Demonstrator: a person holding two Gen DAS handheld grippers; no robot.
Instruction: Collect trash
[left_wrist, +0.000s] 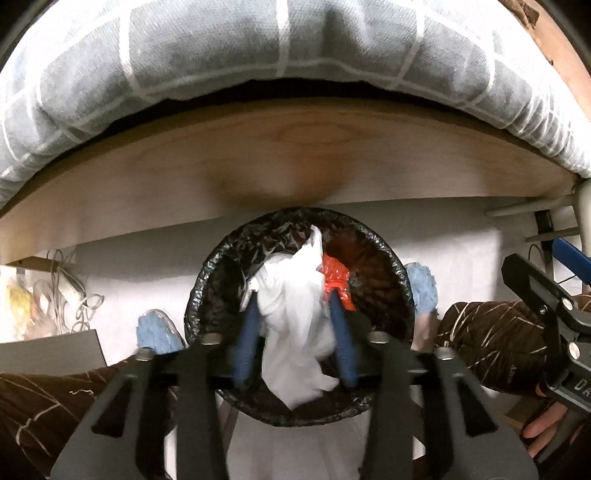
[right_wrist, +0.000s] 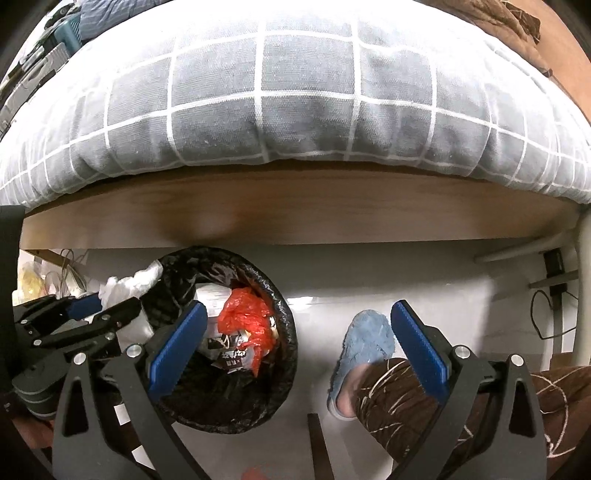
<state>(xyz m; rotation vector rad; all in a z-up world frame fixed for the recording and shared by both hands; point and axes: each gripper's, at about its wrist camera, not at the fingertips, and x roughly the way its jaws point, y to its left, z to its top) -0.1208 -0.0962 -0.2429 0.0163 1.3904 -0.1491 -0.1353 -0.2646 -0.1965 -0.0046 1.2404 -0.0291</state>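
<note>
The left gripper (left_wrist: 297, 325) is clenched on a crumpled white plastic bag (left_wrist: 295, 317), held directly above the open mouth of the black-lined trash bin (left_wrist: 207, 295). The bin stands on the floor beside the wooden bed frame (left_wrist: 295, 162) and contains red plastic trash (right_wrist: 245, 317). The right gripper (right_wrist: 295, 343) is released, its blue pads (right_wrist: 177, 343) spread wide, positioned beside the bin and near a blue slipper (right_wrist: 365, 336).

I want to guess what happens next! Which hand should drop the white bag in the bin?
Probably the left. The left gripper already pinches the white plastic bag right above the black-lined trash bin, so it only needs to open. The right gripper is open, empty and off to the side.
</note>
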